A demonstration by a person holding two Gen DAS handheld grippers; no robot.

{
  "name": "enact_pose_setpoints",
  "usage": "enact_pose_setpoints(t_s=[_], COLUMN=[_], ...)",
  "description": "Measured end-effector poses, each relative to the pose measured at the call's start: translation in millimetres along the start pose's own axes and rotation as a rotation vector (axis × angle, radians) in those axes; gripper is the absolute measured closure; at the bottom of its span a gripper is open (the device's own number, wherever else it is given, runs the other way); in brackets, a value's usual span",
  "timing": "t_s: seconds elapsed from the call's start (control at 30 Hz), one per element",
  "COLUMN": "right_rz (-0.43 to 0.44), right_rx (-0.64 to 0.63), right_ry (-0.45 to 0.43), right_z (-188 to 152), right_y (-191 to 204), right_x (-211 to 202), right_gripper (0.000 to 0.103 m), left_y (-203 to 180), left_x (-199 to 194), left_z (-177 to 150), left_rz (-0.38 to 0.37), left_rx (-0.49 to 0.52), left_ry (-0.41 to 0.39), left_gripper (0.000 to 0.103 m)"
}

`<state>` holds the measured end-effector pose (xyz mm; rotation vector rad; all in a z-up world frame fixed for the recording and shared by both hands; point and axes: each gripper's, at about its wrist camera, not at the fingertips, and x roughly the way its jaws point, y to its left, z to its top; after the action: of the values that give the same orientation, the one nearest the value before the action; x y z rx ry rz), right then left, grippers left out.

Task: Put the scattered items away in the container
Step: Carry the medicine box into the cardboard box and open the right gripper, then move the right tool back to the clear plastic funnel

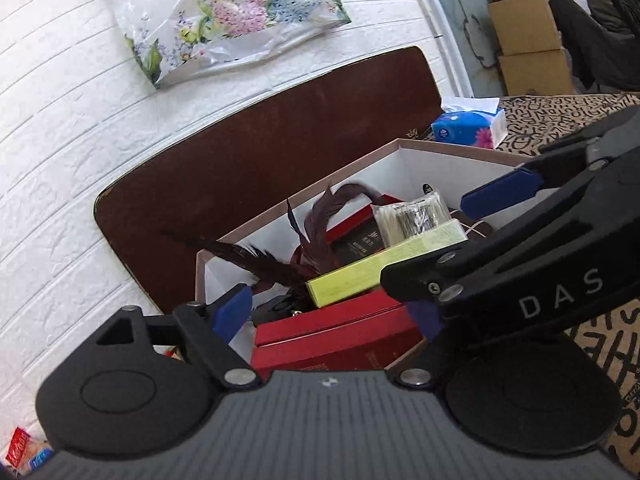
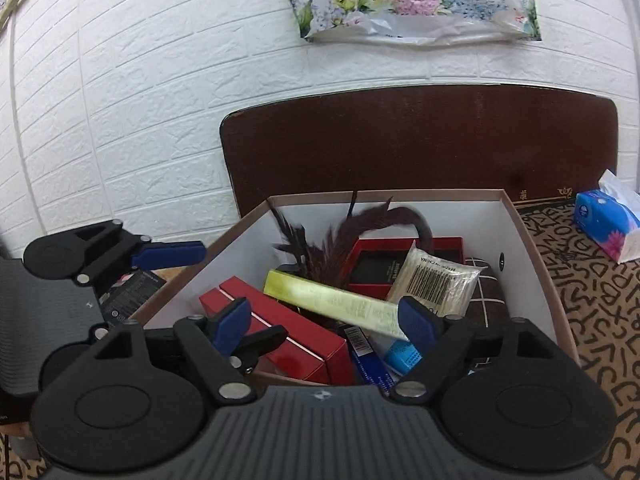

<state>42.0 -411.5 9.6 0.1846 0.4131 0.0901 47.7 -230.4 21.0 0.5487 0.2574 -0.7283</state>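
Both grippers hover with jaws wide and nothing held: right gripper (image 2: 326, 322) low centre, left gripper (image 1: 332, 312) likewise, over the white-lined cardboard box (image 2: 532, 248), which holds the long yellow carton (image 2: 336, 300) lying across the red boxes (image 2: 276, 328), apparently just dropped in.

Around the edges, we see only room furnishings.
We see a white brick-pattern wall (image 2: 140, 100) with a floral plastic bag (image 2: 416, 0) on it, a dark brown board (image 2: 420, 148) leaning against the wall, a blue tissue pack (image 2: 604, 224) on the letter-patterned cloth (image 2: 592, 300), and stacked cardboard boxes (image 1: 528, 44) near a seated person (image 1: 604, 4).
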Motion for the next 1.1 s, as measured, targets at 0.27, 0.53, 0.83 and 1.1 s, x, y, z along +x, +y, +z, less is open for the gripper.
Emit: enact_pose_setpoints(t_s=[0.27,0.53,0.83,1.1], right_rz=[0.07,0.148,0.267,0.485], right_rx=[0.009,-0.007,-0.01,-0.079], right_ry=[-0.039,-0.009,0.043,0.131], right_z=[-0.1,-13.9,-34.5,-79.9], right_y=[29.9,81.0,147.2,238.8], right_x=[-23.3,-36.9,-33.1,-29.3], right_gripper=[0.009,0.008,0.003,0.0], left_y=[3.4,13.3,41.9,65.9], left_x=[-31.5,-57.2,-96.0,-167.4], left_z=[-4.2,-28.4,-65.7,-137.0], left_rz=[-0.004,0.027,0.098,0.302], left_rx=[-0.009,-0.057,-0.15,-0.327], left_ry=[-0.008,0.049,0.107,0.181], left_gripper=[0.002,0.002,0.002,0.0])
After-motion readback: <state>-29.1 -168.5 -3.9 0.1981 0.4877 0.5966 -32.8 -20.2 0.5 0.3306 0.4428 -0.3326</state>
